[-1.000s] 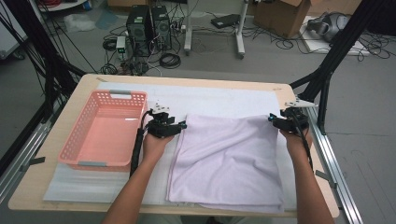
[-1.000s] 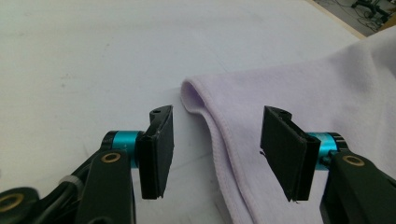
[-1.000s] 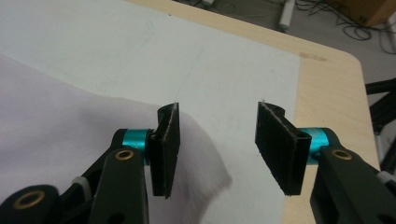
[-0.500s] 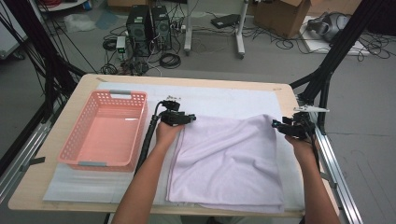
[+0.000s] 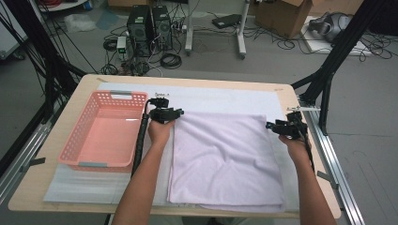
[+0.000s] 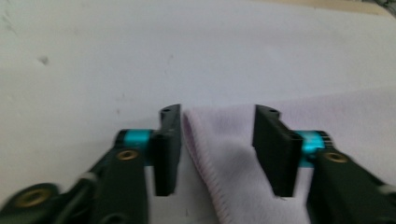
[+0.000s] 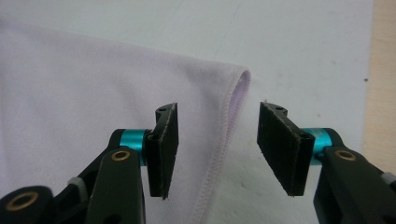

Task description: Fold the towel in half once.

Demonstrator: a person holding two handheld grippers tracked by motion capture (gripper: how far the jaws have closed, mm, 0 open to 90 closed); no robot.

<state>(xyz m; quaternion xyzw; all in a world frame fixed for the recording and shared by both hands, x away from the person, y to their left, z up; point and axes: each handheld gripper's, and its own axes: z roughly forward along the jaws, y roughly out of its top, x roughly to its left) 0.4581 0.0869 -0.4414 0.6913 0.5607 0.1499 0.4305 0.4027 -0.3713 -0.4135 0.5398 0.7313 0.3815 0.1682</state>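
The towel [image 5: 225,161] lies flat on the white sheet [image 5: 211,99], right beside the pink basket [image 5: 105,131]. In the high view, the left gripper [image 5: 174,112] sits at the towel's far left corner, the right gripper [image 5: 271,125] at its far right corner.

In the left gripper view, the jaws have just been moving and stand apart around the towel's corner [image 6: 219,140], not squeezing it.

In the right gripper view, the jaws stand apart around the towel's edge [image 7: 231,107].

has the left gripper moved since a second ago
Yes: the left gripper has moved toward the table's far edge, along the pink basket, to the towel's far corner.
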